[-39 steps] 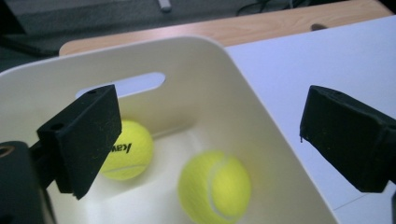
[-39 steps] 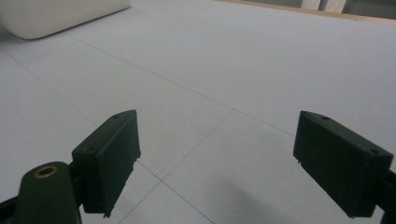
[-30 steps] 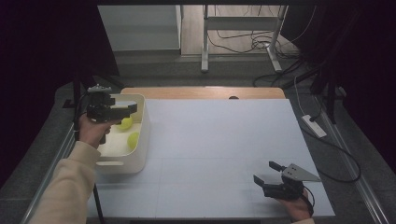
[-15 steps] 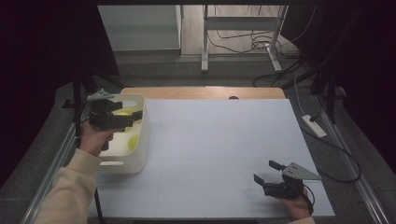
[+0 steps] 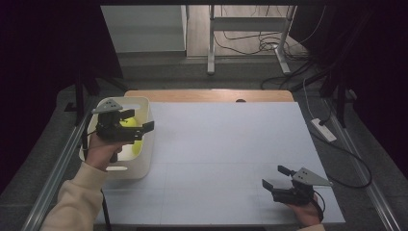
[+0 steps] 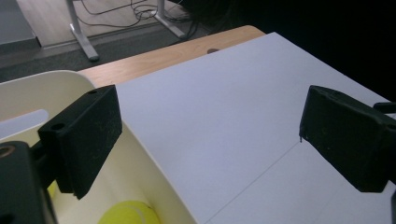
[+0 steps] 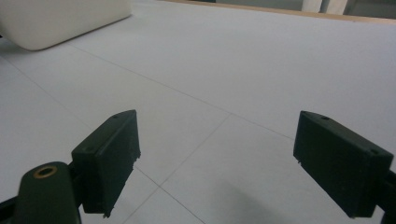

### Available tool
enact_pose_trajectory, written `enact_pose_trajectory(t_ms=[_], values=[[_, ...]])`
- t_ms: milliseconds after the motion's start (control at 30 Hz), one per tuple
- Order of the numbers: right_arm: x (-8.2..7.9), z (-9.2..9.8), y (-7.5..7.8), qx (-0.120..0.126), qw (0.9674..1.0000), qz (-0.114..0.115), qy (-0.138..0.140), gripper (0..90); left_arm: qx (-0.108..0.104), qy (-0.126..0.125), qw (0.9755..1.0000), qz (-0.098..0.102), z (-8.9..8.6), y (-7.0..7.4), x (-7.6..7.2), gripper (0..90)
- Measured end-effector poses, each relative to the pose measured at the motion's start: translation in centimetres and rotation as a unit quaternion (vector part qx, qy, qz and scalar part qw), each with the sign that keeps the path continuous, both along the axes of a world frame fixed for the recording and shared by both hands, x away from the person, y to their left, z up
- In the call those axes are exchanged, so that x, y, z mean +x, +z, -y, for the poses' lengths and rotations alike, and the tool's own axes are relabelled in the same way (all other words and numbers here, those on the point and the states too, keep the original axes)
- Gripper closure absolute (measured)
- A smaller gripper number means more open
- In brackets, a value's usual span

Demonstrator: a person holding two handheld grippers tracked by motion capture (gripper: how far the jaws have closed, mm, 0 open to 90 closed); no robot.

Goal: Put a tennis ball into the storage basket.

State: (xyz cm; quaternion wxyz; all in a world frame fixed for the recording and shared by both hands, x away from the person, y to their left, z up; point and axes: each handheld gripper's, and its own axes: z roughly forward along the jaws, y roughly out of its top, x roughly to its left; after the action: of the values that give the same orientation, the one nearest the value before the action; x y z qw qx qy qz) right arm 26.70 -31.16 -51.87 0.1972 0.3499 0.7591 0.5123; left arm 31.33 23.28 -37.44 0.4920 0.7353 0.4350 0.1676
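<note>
A white bin [image 5: 120, 169] stands at the left of the white tabletop [image 5: 226, 144], with yellow-green tennis balls [image 5: 136, 147] inside. My left gripper [image 5: 139, 120] hovers over the bin and points right toward the table's middle. It is open with nothing between its fingers, and the jaws have just been closing a little. In the left gripper view the left gripper [image 6: 210, 121] spans the bin's rim [image 6: 154, 168], with one ball [image 6: 128, 213] below. My right gripper [image 5: 275, 176] rests low at the near right, open and empty. In the right gripper view the right gripper [image 7: 217, 126] faces bare tabletop, the bin [image 7: 60, 18] far off.
A wooden strip [image 5: 207, 95] borders the table's far edge. Behind it are a desk frame [image 5: 211, 43] and loose cables on the floor. A white power strip [image 5: 324, 130] lies on the floor to the right.
The left hand has carried its gripper a little nearer and to the right above the bin. The right gripper has stayed where it was.
</note>
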Motion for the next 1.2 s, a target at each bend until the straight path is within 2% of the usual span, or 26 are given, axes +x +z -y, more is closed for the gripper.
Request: enact_pose_trajectory(t_ms=[400,467,600,867,967,1133,1200], values=[[0.1,-0.3,0.0,-0.003,1.0,0.001,0.002,14.3,-0.009,-0.032,0.9993,0.016,1.0,-0.6,-2.3,6.9],[0.1,-0.4,0.0,-0.006,1.0,0.002,0.004,14.3,-0.005,-0.042,0.9988,0.024,1.3,-0.9,-3.0,7.0],[0.0,-0.4,0.0,-0.007,1.0,0.003,0.004,14.3,-0.012,-0.064,0.9974,0.033,1.6,-1.3,-3.8,7.1],[-0.2,-0.2,0.1,-0.006,1.0,0.002,0.0,14.3,-0.023,-0.085,0.9951,0.044,2.5,-2.2,-5.0,7.1],[-0.3,-0.2,0.1,-0.005,1.0,0.003,-0.001,14.3,-0.031,-0.097,0.994,0.041,2.9,-2.8,-5.4,7.3],[-0.3,-0.1,0.1,-0.004,1.0,0.004,-0.001,14.4,-0.03,-0.102,0.9937,0.037,3.4,-3.5,-5.9,7.5],[-0.4,-0.1,0.1,-0.004,1.0,0.004,-0.002,14.4,-0.025,-0.1,0.9938,0.043,3.6,-3.7,-6.3,7.7]])
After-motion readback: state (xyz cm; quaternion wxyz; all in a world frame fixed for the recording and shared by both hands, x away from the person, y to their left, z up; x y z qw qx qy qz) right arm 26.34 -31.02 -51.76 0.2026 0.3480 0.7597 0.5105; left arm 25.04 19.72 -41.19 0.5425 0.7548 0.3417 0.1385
